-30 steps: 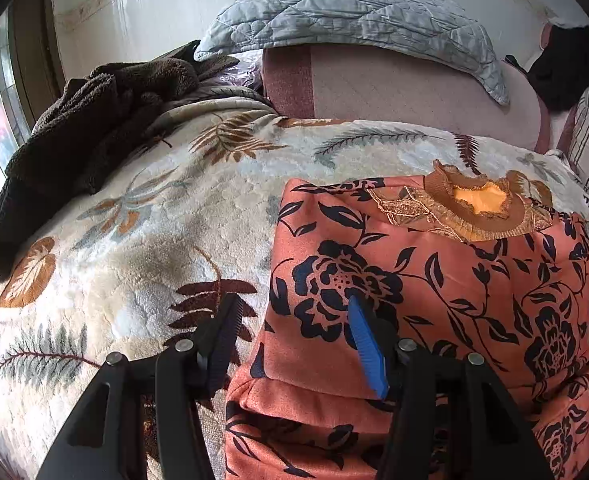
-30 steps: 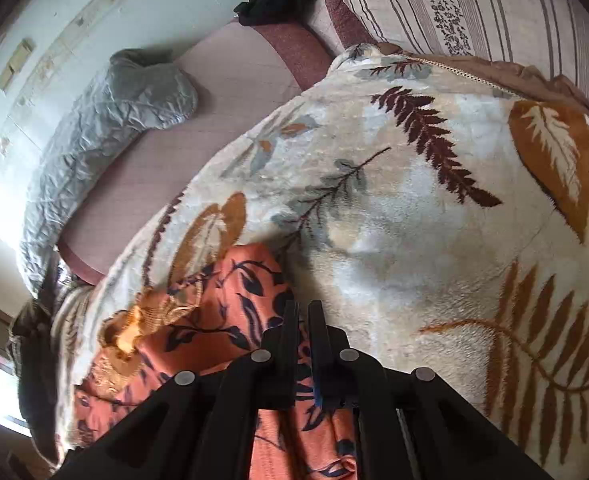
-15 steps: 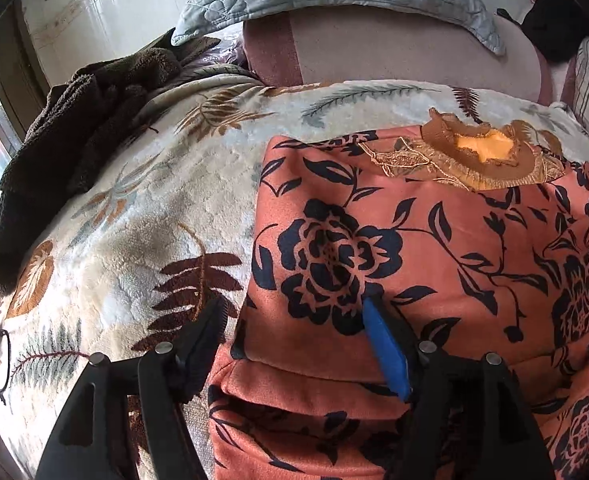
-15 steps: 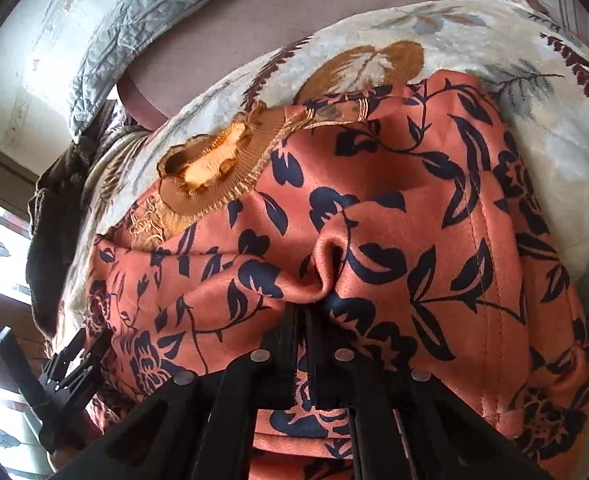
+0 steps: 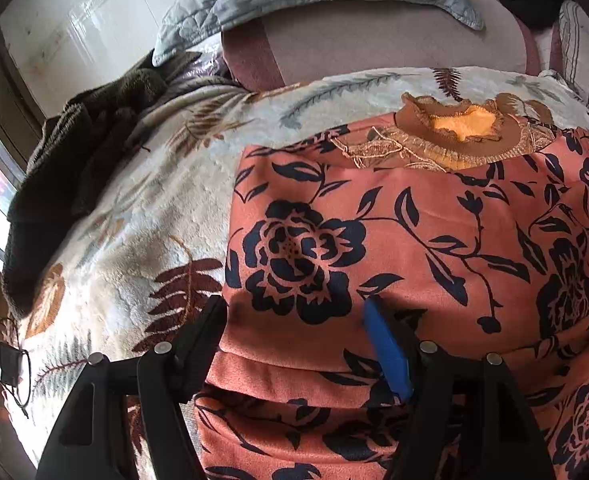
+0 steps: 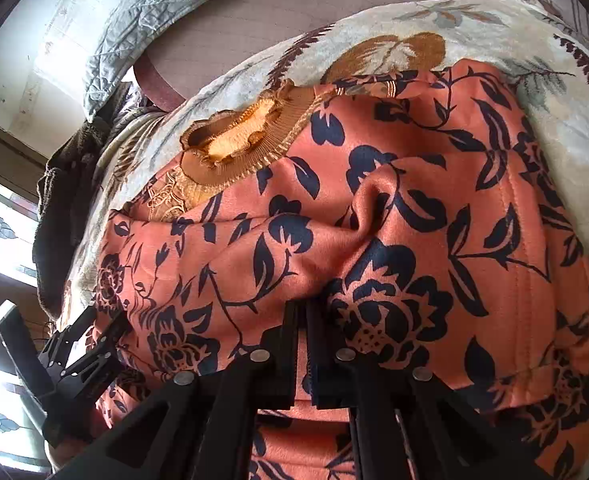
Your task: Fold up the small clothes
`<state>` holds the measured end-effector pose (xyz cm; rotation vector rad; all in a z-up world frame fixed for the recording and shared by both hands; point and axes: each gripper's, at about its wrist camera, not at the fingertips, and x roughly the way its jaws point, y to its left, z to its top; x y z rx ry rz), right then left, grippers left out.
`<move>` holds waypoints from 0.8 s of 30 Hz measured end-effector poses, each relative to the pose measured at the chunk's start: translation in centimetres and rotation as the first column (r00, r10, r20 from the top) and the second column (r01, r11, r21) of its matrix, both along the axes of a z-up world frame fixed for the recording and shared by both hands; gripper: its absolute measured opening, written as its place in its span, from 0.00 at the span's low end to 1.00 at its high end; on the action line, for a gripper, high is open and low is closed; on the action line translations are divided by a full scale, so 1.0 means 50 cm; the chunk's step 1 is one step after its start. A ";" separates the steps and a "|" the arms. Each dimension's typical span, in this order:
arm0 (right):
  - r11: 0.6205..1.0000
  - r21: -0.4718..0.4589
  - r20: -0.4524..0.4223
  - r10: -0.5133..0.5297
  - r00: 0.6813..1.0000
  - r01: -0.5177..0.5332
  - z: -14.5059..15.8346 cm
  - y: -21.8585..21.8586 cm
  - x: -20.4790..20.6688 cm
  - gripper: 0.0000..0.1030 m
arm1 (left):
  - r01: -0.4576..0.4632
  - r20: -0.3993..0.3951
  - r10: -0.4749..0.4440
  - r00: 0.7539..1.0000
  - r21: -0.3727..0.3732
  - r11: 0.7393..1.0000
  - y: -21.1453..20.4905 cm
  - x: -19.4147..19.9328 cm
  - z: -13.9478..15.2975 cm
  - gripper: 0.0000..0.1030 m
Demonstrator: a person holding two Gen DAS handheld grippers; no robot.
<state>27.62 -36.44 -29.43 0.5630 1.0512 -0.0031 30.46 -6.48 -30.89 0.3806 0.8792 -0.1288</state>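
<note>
Garment (image 6: 414, 208) pinched in right tongs (image 6: 301, 320)

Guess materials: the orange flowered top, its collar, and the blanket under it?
Orange flowered top: looks like a smooth knit or satin-like synthetic, given its slight sheen and soft, rounded folds. Collar: brown ribbed knit with a frilled edge and a yellow lining; fine ribs show. Blanket: plush fleece, cream with printed leaves; matte, with an embossed, fuzzy pile. All judged by look alone.

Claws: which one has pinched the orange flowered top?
The right claw, shut on the orange flowered top, puckering it. The left claw stands open.
</note>
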 end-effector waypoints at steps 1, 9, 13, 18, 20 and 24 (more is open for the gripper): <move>1.000 0.002 0.024 -0.009 1.000 0.009 0.013 -0.004 -0.013 0.08 | 0.013 0.016 -0.012 1.000 -0.013 1.000 -0.002 -0.010 0.015 0.69; 0.997 -0.056 0.231 -0.039 0.972 0.054 0.120 -0.034 -0.122 0.07 | 0.076 0.210 -0.050 0.976 -0.116 0.990 0.000 -0.133 0.169 0.69; 0.995 -0.027 0.312 -0.080 0.947 0.094 0.152 -0.038 -0.196 0.08 | 0.078 0.253 -0.031 0.967 -0.177 0.981 0.008 -0.188 0.223 0.70; 0.996 -0.021 0.407 -0.073 0.910 0.089 0.183 -0.030 -0.292 0.08 | 0.071 0.284 -0.001 0.959 -0.237 0.969 0.023 -0.258 0.269 0.70; 0.996 -0.012 0.443 -0.072 0.894 0.086 0.192 -0.031 -0.326 0.07 | 0.073 0.284 0.001 0.959 -0.252 0.965 0.029 -0.284 0.281 0.70; 0.997 -0.002 0.492 -0.069 0.868 0.080 0.207 -0.026 -0.389 0.08 | 0.080 0.304 0.002 0.953 -0.258 0.963 0.036 -0.330 0.313 0.70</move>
